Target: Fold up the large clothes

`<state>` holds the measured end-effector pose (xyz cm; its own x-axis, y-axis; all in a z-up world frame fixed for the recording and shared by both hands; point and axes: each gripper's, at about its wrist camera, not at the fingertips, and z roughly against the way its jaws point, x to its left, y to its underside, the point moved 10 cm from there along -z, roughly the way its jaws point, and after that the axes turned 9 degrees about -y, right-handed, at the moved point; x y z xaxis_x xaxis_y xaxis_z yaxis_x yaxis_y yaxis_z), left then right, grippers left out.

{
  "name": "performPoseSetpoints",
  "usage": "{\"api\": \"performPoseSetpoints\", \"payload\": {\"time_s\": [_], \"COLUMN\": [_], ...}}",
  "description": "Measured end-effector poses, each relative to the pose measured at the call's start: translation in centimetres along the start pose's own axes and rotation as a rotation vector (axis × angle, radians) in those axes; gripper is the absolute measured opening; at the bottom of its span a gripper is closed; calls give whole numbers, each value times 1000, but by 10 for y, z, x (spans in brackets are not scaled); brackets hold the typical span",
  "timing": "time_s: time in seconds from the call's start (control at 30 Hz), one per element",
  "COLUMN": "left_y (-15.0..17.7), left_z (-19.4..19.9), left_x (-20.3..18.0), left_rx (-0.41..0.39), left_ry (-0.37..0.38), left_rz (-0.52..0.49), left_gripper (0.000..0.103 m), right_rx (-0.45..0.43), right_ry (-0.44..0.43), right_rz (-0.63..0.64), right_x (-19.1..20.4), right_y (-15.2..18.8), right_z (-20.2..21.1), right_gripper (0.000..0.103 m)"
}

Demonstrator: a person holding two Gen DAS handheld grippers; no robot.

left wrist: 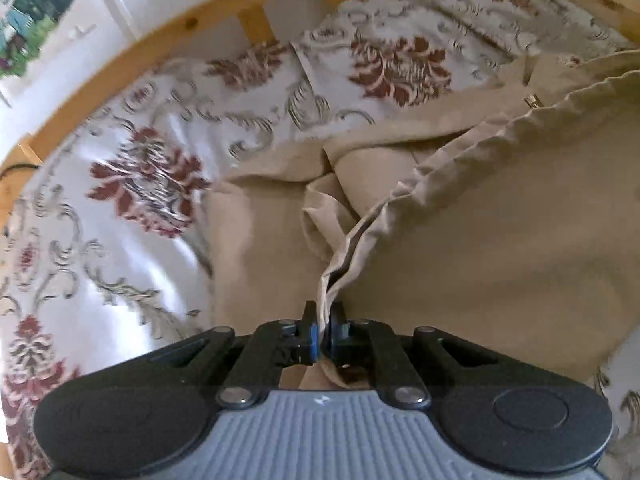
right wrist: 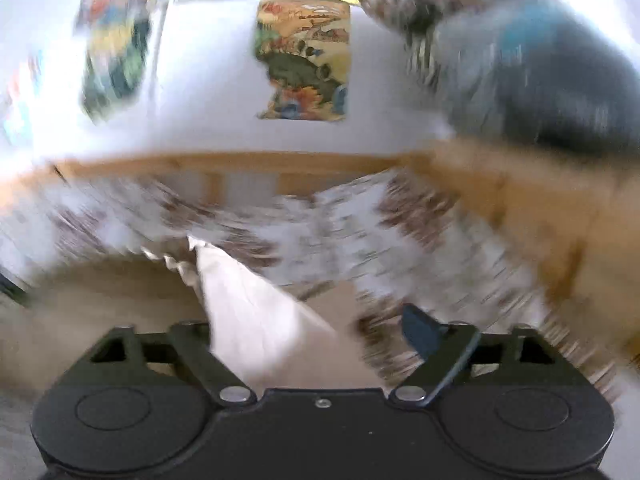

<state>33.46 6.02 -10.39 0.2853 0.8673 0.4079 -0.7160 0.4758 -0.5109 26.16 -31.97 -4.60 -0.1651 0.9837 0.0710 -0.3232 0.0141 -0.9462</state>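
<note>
A large beige garment [left wrist: 480, 240] lies spread on the bed in the left wrist view, with a gathered edge [left wrist: 440, 160] running from the upper right down to my left gripper [left wrist: 323, 312]. That gripper is shut on this edge, and cloth bunches between its black fingers. In the blurred right wrist view my right gripper [right wrist: 308, 324] stands open, its jaws wide apart. A pale fold of the garment [right wrist: 248, 312] hangs loose across the gap and covers the left finger. The right finger's blue pad [right wrist: 418, 326] is bare.
A white bedspread [left wrist: 140, 184] with red floral motifs covers the bed, with a matching pillow [left wrist: 392, 64] at the far end. A wooden bed frame [left wrist: 160, 36] rims it. Colourful posters [right wrist: 304, 60] hang on the white wall. A dark blurred shape [right wrist: 540, 72] sits at upper right.
</note>
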Motion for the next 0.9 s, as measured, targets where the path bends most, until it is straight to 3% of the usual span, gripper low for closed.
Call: {"api": "performPoseSetpoints", "payload": {"time_s": [0.17, 0.33, 0.43, 0.53, 0.57, 0.63, 0.67, 0.7, 0.73, 0.8, 0.87, 0.9], "left_y": [-4, -9, -7, -3, -2, 0, 0, -1, -2, -4, -4, -3], "left_z": [-9, -15, -22, -27, -27, -24, -21, -17, -12, 0, 13, 22], "left_x": [-3, 7, 10, 13, 15, 19, 22, 25, 28, 36, 45, 52], "left_rx": [42, 78, 90, 89, 86, 77, 72, 64, 53, 21, -16, -52], "left_ry": [10, 26, 43, 77, 87, 117, 135, 154, 174, 207, 227, 223], "left_rz": [-5, 36, 103, 184, 206, 257, 287, 318, 344, 393, 424, 434], "left_gripper": [6, 6, 6, 6, 6, 6, 6, 7, 10, 24, 67, 76], "right_rx": [4, -58, 39, 173, 194, 203, 194, 173, 141, 80, 71, 88], "right_ry": [-29, -146, -143, -61, -17, 45, 58, 58, 69, 66, 39, 38], "right_rz": [12, 126, 185, 243, 288, 327, 287, 229, 165, 60, -90, -153], "right_x": [-8, 19, 23, 19, 17, 12, 8, 3, -3, -13, -28, -35], "right_y": [4, -9, 7, 35, 42, 48, 47, 45, 41, 33, 31, 34], "right_z": [21, 51, 41, 18, 10, -4, -9, -12, -15, -15, -21, -25], "right_gripper": [100, 102, 102, 100, 96, 68, 60, 44, 33, 26, 25, 25]}}
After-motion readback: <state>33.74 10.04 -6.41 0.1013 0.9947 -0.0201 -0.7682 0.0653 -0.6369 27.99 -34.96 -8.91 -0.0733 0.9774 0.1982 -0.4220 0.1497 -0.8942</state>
